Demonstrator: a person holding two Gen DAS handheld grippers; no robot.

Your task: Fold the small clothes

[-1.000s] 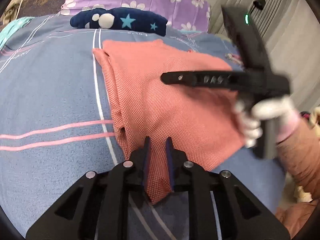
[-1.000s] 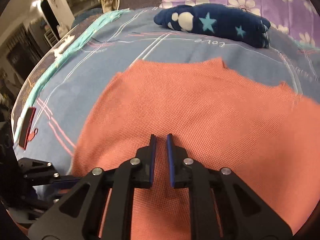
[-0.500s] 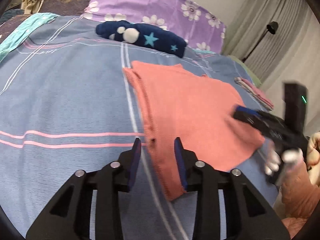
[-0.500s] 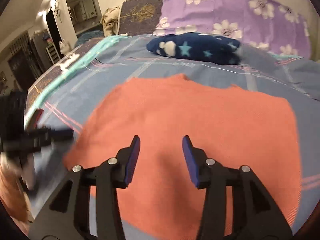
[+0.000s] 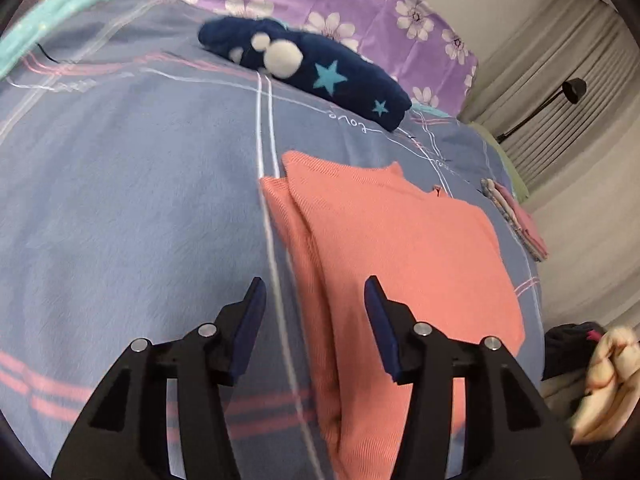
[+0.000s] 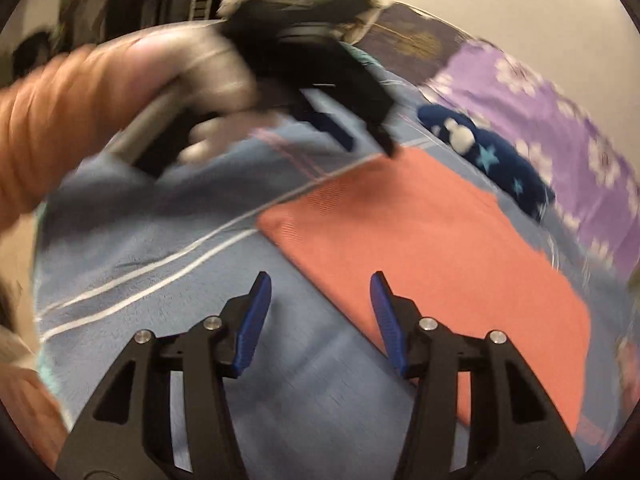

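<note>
A salmon-coloured garment [image 5: 404,248] lies folded on a blue bed cover [image 5: 132,208] with pink and white stripes, one layer doubled over another along its left edge in the left wrist view. Both hand-held tools have let it go. The left gripper [image 5: 314,320] hangs above that doubled edge with its jaws about halfway apart, having just been opening, and nothing is pinched between its pads, though the cloth's edge shows in the gap below. The right gripper [image 6: 320,314] stands likewise half open, its jaws also just opened, with only bed cover and the garment's near edge beneath it. In the blurred right wrist view a person's gloved hand [image 6: 216,80], in an orange sleeve [image 6: 68,120], carries the other tool above the far corner of the cloth.

A navy plush toy with stars [image 5: 308,68] rests farther up the bed before a purple flowered pillow [image 5: 340,4], well apart from the garment. A small stack of folded items [image 5: 516,220] sits near the bed's right edge.

The fold appears laid down and the step in hand looks like the release and the setting up of the next fold. To do it well, each gripper would best clear the fabric without dragging it, then take the cloth at matching corners of one side, pinching every layer together, and carry them over level so the edges meet squarely rather than skewed.
</note>
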